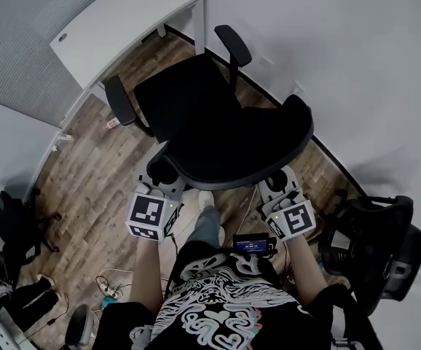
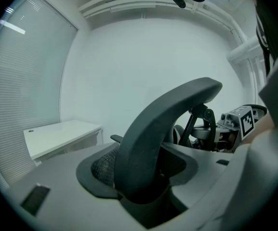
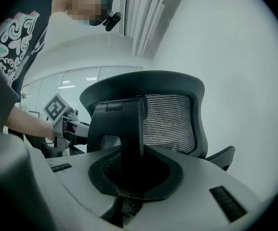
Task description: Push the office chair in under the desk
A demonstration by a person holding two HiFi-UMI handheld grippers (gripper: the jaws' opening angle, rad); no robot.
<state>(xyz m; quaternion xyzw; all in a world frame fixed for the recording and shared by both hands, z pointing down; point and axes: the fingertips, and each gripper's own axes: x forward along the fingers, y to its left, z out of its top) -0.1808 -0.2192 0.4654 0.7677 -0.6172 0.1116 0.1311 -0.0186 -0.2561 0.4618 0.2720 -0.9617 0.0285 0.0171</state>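
Note:
A black office chair [image 1: 189, 100] stands on the wood floor, its seat facing the white desk [image 1: 123, 20] at the upper left and still out from under it. Its mesh backrest [image 1: 239, 152] is nearest me. My left gripper [image 1: 163, 173] is shut on the backrest's left rim [image 2: 168, 114], which curves up out of the jaws in the left gripper view [image 2: 144, 182]. My right gripper [image 1: 276, 184] is shut on the backrest's right side; in the right gripper view a black upright bar [image 3: 129, 129] fills the jaws [image 3: 129, 172], with mesh [image 3: 170, 119] behind it.
A second black chair [image 1: 374, 243] stands close at my right. More dark chairs [image 1: 14, 228] and floor cables with a power strip [image 1: 108, 286] lie at the left. White walls run behind the desk and along the right. The chair's armrests [image 1: 234, 46] stick out toward the desk.

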